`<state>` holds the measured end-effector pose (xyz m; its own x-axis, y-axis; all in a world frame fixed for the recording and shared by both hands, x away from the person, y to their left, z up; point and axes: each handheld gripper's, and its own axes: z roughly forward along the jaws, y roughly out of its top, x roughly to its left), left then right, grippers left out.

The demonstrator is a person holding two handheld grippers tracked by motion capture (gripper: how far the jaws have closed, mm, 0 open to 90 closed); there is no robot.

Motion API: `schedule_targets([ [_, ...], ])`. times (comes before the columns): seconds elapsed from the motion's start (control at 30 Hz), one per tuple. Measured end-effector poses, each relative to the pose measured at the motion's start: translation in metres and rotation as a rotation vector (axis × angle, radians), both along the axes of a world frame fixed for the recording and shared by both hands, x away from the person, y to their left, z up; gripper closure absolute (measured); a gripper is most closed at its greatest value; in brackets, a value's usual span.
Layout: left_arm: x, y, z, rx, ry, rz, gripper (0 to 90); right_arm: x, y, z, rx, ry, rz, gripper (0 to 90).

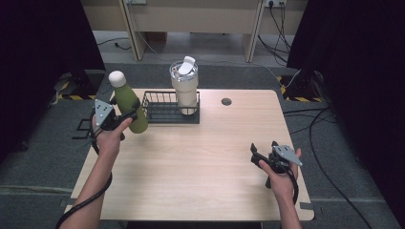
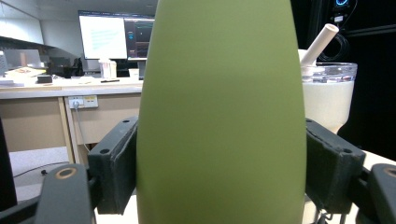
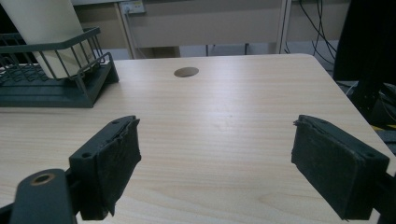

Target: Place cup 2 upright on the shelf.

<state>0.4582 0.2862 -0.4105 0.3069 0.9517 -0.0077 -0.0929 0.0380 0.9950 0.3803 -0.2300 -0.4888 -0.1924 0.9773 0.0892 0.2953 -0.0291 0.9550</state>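
My left gripper (image 1: 116, 118) is clamped on the green bottle (image 1: 129, 102), both pads pressed flat against its body in the left gripper view, about midway up. The bottle leans a little, white cap (image 1: 117, 78) up, held off the table (image 1: 200, 162) just beside the left end of the black wire rack (image 1: 162, 110). The cream tumbler (image 1: 185, 86) already stands in the right part of that rack, so I judge the free space on the left is where the bottle goes. To do this well I would bring it upright first, carry it over the rack's near rail with clearance, keep it away from the tumbler, and lower it straight until the base seats before letting go. My right gripper (image 1: 263, 156) hangs over the table's right side, jaws wide apart with nothing between them.
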Motion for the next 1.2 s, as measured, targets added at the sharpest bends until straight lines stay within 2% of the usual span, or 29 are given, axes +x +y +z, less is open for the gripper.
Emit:
schedule_targets([
  [1.0,0.011,-0.012,0.016,-0.013,-0.021,-0.02,22.6,0.0,0.001,-0.001,-0.001,0.003,0.004,15.3],
  [1.2,0.015,-0.013,0.019,-0.029,-0.023,-0.019,22.6,0.0,0.0,-0.001,0.0,0.005,0.003,15.3],
])
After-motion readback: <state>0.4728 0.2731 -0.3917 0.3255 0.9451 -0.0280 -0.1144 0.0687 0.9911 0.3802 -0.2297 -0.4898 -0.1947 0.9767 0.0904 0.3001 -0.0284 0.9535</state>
